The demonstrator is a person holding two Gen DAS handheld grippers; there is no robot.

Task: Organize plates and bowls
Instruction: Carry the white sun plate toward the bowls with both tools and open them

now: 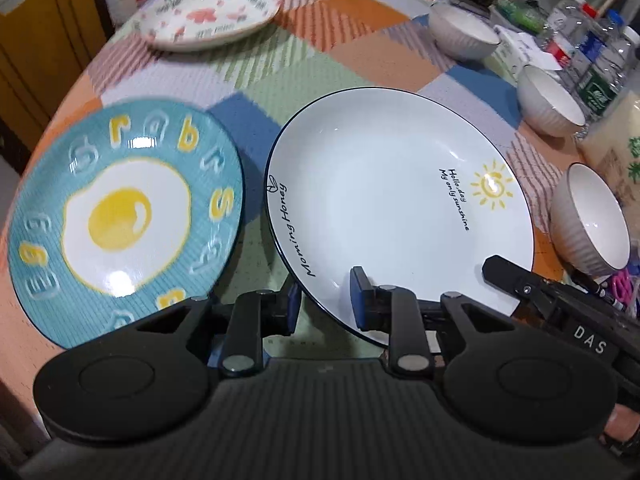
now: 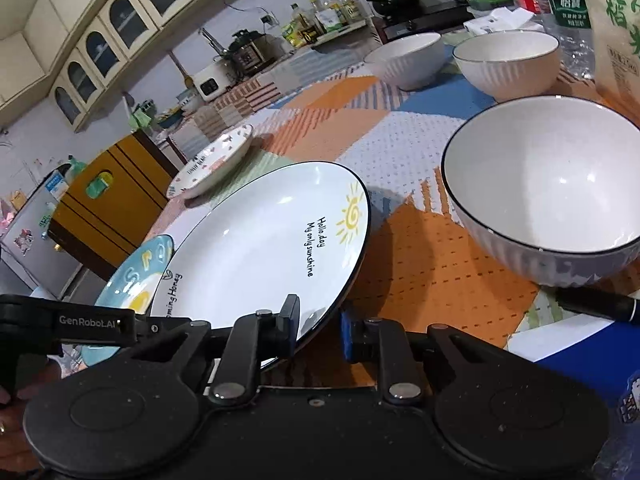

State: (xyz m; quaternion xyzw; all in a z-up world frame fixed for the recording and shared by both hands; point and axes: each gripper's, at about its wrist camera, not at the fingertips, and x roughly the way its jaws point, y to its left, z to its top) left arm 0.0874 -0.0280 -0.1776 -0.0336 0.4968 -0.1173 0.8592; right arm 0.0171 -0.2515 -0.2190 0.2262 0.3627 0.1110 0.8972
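A white plate with a sun drawing lies on the patchwork tablecloth; it also shows in the right wrist view. My left gripper straddles its near-left rim, one blue pad on each side, with a gap still visible. My right gripper straddles the near-right rim the same way. A teal egg plate lies to the left of the white plate. A floral plate sits at the far end. White ribbed bowls stand on the right.
Two more ribbed bowls stand further back on the right, by water bottles and a rice bag. A black pen lies near the closest bowl. A yellow cabinet stands beyond the table's left edge.
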